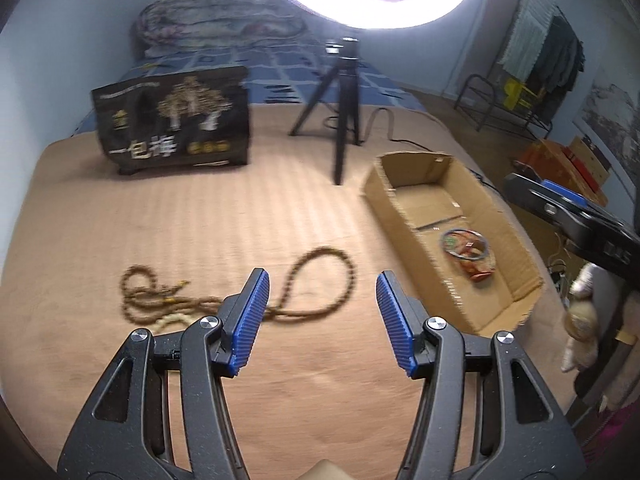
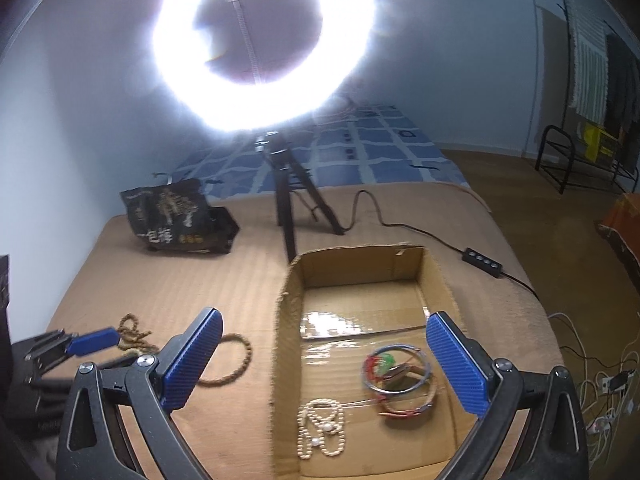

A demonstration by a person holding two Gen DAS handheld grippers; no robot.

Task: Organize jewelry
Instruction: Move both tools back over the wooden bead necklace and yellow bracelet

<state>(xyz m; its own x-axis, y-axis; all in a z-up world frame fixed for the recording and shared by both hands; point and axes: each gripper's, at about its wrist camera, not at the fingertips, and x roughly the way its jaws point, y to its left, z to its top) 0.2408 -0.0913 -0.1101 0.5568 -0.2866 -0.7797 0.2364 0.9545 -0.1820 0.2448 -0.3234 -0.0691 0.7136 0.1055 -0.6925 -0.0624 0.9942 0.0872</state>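
A long brown bead necklace [image 1: 240, 296] lies looped on the tan blanket; it also shows in the right wrist view [image 2: 224, 360]. My left gripper [image 1: 320, 292] is open and empty just above and before its right loop. An open cardboard box [image 1: 400, 216] stands to the right. In the right wrist view the box [image 2: 286, 360] holds several bangles [image 2: 396, 376] and a pearl necklace [image 2: 320, 428]. My right gripper [image 2: 324, 340] is open and empty over the box. The left gripper's blue pad [image 2: 94, 340] shows at the left.
A black printed bag [image 1: 172, 124] stands at the back left. A ring light on a black tripod [image 1: 344, 108] stands at the back middle, its cable and switch [image 2: 482, 260] running right. The bed's right edge drops to the floor.
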